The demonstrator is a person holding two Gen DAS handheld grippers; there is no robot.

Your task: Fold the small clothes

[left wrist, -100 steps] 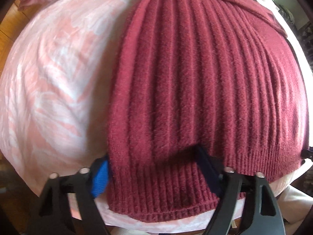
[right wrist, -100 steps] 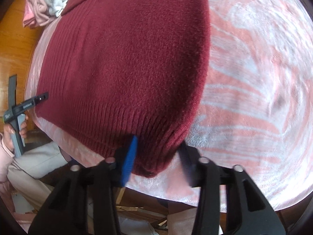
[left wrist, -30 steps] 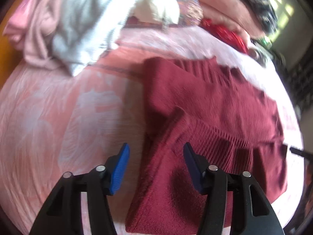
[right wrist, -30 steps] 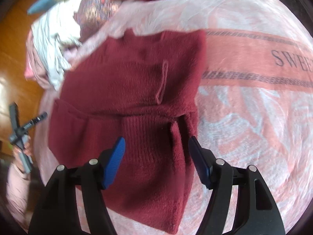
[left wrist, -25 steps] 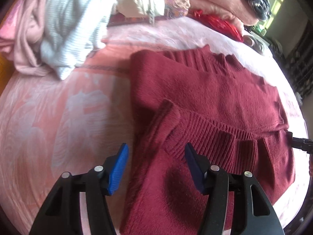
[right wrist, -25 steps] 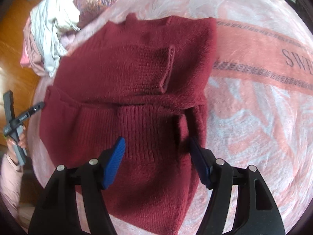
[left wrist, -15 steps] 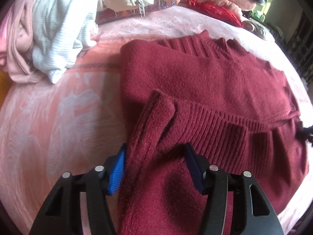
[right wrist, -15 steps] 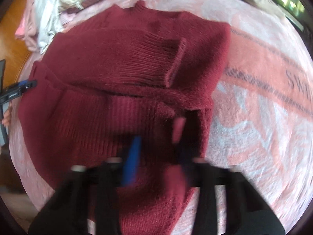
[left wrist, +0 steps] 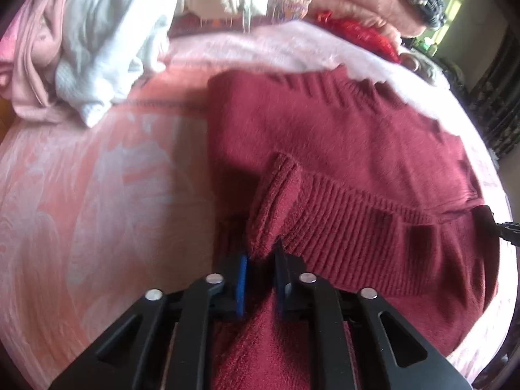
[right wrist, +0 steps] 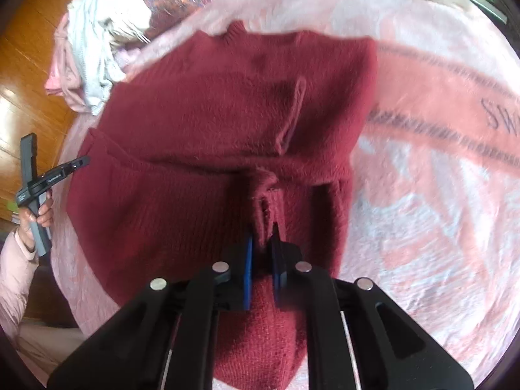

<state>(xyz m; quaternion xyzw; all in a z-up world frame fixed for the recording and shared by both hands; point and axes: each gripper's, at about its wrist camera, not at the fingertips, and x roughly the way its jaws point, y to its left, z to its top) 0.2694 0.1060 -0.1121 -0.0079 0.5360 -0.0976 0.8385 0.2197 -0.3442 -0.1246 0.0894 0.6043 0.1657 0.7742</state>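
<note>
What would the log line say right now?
left tool: closing on sweater fold | right tool: pinching sweater, jaws easing | blanket beneath

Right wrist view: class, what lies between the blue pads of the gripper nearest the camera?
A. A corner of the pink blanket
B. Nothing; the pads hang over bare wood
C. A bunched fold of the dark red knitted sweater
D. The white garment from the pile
C: the right gripper has a ridge of the dark red sweater pinched up between its blue pads, while the pink blanket lies flat beside it.
</note>
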